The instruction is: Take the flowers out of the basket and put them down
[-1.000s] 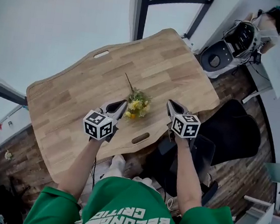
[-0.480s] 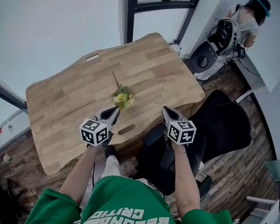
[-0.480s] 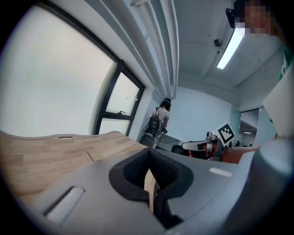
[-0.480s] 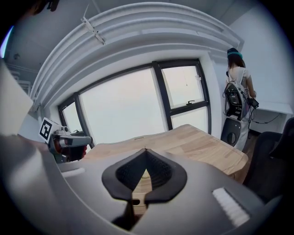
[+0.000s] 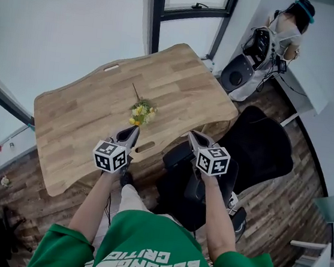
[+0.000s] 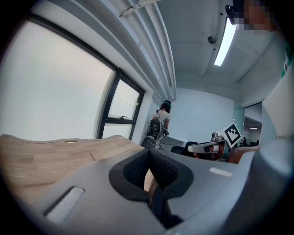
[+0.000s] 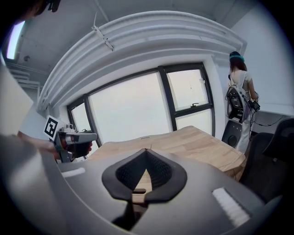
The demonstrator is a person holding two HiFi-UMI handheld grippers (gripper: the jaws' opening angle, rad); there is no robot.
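A small bunch of yellow flowers (image 5: 141, 112) with a thin stem lies flat near the middle of the wooden table (image 5: 85, 114). No basket shows in any view. My left gripper (image 5: 130, 135) hangs over the table's near edge, just short of the flowers, shut and holding nothing. My right gripper (image 5: 194, 138) is also shut and empty, off the table's near right side above a black chair. In the left gripper view the left gripper's (image 6: 149, 153) jaws meet, with the right gripper (image 6: 209, 148) beyond. The right gripper view shows the right gripper (image 7: 146, 159) closed and the left gripper (image 7: 76, 137) at left.
A black office chair (image 5: 255, 153) stands right of the table, under my right arm. A person with a backpack (image 5: 286, 23) stands at the far right by a desk. Tall windows (image 5: 188, 5) run behind the table. A handle slot (image 5: 144, 148) is cut near the table's front edge.
Both grippers have drawn back from the flowers toward the table's near edge, the right one passing off the table. The flowers lie where they were.
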